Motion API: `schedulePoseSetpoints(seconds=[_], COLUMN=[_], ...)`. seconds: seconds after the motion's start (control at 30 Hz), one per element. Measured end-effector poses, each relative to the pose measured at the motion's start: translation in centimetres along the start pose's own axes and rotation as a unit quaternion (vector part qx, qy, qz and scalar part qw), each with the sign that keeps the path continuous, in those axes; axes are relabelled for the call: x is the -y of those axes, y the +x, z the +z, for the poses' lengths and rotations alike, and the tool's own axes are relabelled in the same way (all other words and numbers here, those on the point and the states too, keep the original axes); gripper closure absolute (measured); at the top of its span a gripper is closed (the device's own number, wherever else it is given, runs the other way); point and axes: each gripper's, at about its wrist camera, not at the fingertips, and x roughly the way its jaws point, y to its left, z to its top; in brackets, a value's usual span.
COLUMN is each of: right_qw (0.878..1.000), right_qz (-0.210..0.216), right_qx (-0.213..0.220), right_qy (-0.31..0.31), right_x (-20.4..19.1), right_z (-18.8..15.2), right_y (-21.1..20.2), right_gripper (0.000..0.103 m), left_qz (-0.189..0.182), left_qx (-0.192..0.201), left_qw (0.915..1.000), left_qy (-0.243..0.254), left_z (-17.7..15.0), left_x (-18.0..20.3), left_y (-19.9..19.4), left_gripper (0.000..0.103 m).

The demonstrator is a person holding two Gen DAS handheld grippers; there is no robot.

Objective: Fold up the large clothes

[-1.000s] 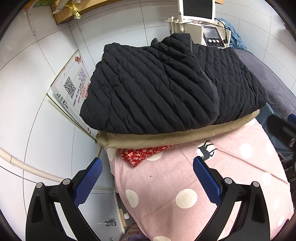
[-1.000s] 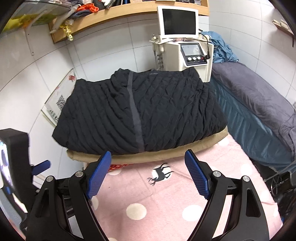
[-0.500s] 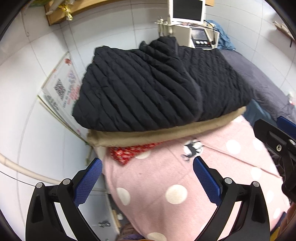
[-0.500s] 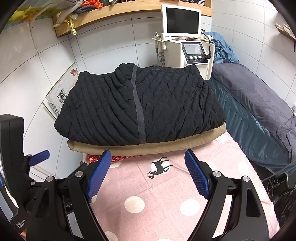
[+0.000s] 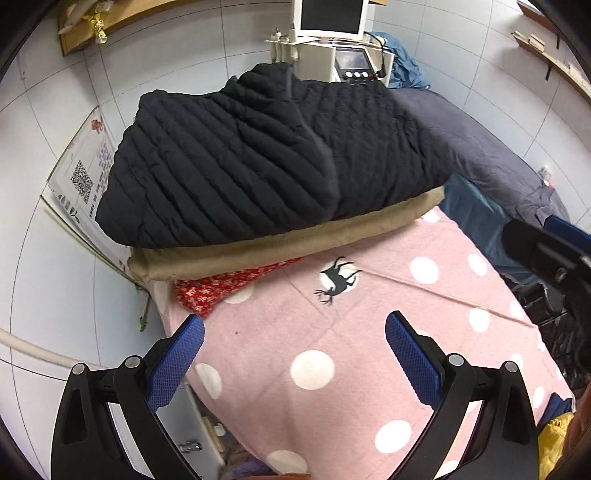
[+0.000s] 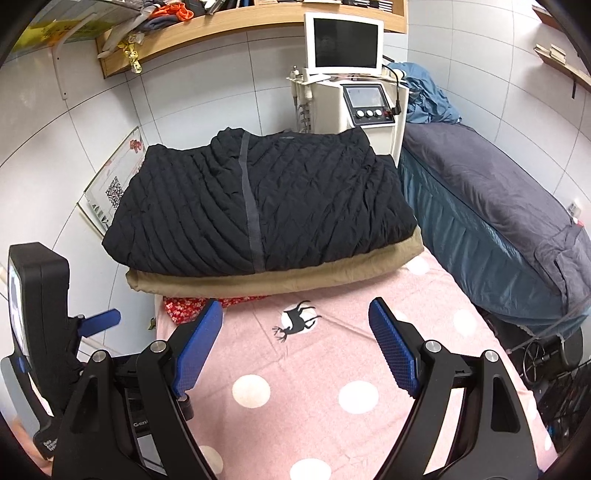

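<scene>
A folded black quilted jacket (image 5: 266,158) (image 6: 258,206) lies on top of a folded tan garment (image 5: 280,243) (image 6: 273,282) at the far end of a pink polka-dot blanket (image 5: 332,350) (image 6: 314,387). A red patterned cloth (image 5: 221,288) (image 6: 184,308) peeks out under the tan one. My left gripper (image 5: 293,336) hovers open over the blanket, short of the stack, with nothing between its fingers. My right gripper (image 6: 295,321) is open too, empty, just before the stack's near edge. The left gripper's body (image 6: 37,314) shows at the left of the right wrist view.
A white machine with a screen (image 6: 347,74) stands behind the stack against the tiled wall. A bed with a dark grey cover (image 6: 498,199) runs along the right. A printed board (image 5: 85,177) leans on the left wall. A wooden shelf (image 6: 221,22) hangs above.
Both grippers have drawn back from the stack, which now sits farther up in both views. The left view has swung right, bringing the right gripper into its edge. Both stay open.
</scene>
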Motion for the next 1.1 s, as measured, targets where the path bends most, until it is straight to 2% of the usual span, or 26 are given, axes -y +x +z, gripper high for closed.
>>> schedulePoseSetpoints(seconds=[0.1, 0.23, 0.43, 0.63, 0.8, 1.1], right_qw=[1.0, 1.0, 0.999, 0.998, 0.997, 0.996], right_qz=[-0.006, -0.012, -0.032, -0.044, -0.061, -0.064], right_qx=[-0.002, -0.006, -0.005, -0.028, -0.031, -0.035], right_qy=[0.003, 0.003, 0.002, 0.027, 0.033, 0.047], right_x=[0.6, 1.3, 2.7, 5.0, 5.8, 6.5], right_z=[-0.6, -2.1, -5.3, -8.0, -9.0, -9.4], right_y=[-0.6, -1.9, -4.1, -5.1, -5.6, -5.4], right_gripper=[0.022, 0.022, 0.022, 0.022, 0.022, 0.022], left_qz=[0.015, 0.014, 0.008, -0.013, -0.021, -0.018], left_qx=[0.011, 0.02, 0.0, -0.015, -0.021, -0.026], left_qw=[0.9998, 0.9996, 0.9985, 0.9949, 0.9919, 0.9913], left_qy=[0.009, 0.016, 0.054, 0.099, 0.124, 0.128], left_z=[-0.6, -2.0, -5.0, -7.1, -8.1, -8.1], left_x=[0.6, 1.6, 4.6, 7.9, 9.6, 9.9], left_y=[-1.0, -2.3, -2.4, -2.7, -2.9, -2.1], left_gripper=[0.007, 0.007, 0.007, 0.007, 0.007, 0.007])
